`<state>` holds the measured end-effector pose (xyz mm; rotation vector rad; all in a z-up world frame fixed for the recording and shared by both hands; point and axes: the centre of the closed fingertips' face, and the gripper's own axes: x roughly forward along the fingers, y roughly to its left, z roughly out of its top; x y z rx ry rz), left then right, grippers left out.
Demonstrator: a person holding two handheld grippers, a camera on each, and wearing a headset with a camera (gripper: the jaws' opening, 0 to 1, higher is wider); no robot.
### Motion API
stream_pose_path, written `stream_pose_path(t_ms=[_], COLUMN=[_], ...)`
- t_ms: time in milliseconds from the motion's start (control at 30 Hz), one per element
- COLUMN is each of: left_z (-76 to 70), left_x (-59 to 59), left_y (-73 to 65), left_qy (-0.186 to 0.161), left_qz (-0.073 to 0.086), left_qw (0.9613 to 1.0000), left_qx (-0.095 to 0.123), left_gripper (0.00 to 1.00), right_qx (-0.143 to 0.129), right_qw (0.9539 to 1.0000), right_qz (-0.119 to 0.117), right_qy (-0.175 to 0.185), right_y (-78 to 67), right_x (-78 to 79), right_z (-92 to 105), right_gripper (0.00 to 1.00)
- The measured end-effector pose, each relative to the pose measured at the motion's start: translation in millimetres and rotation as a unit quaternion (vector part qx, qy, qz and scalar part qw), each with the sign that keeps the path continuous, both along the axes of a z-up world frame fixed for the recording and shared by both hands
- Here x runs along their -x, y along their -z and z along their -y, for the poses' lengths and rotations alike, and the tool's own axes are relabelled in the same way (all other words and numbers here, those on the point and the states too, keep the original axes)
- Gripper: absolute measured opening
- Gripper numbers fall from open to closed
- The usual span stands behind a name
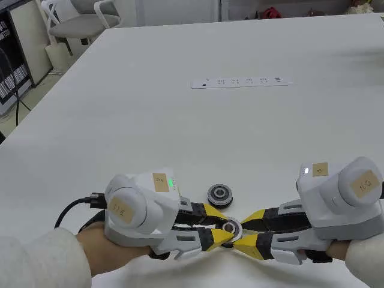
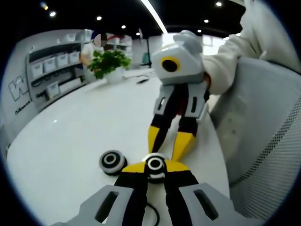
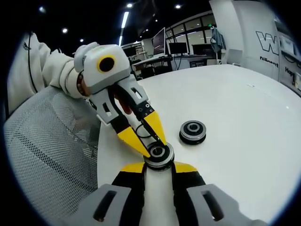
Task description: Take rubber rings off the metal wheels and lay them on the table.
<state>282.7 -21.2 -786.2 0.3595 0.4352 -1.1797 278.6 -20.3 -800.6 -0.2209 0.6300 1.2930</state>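
Head view: close to the table's front edge, the left gripper and right gripper both clamp one metal wheel from opposite sides. A second wheel sits just behind, with wide bare tabletop beyond.

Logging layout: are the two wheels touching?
Apart. Head view shows bare table between the free wheel and the held wheel; the right gripper view shows the gap too.
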Motion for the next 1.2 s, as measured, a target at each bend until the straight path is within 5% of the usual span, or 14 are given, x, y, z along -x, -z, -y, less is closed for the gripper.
stream_pose_path(t_ms=[633, 1000, 1033, 1200], left_z=[-1.1, -2.0, -1.9, -1.5], left_x=[-1.8, -1.8, -1.2, -0.7], left_y=[1.3, 1.8, 1.7, 1.8], left_qy=[-0.005, -0.009, -0.008, -0.008], left_qz=[-0.007, -0.013, -0.015, -0.015], left_qw=[1.0, 0.9999, 0.9999, 0.9998], left_qx=[0.0, 0.003, 0.004, 0.004], left_gripper=[0.13, 0.13, 0.13, 0.13], right_qx=[0.02, 0.017, 0.029, 0.023], right_qw=[0.9994, 0.9996, 0.999, 0.9995], right_qz=[0.023, 0.017, 0.034, 0.022], right_qy=[-0.016, -0.014, -0.002, -0.008], right_y=[2.8, 3.1, 4.9, 4.8], right_x=[0.8, 0.3, -6.8, -2.3], right_z=[3.3, 4.3, 8.0, 5.9], right_gripper=[0.11, 0.08, 0.02, 0.01])
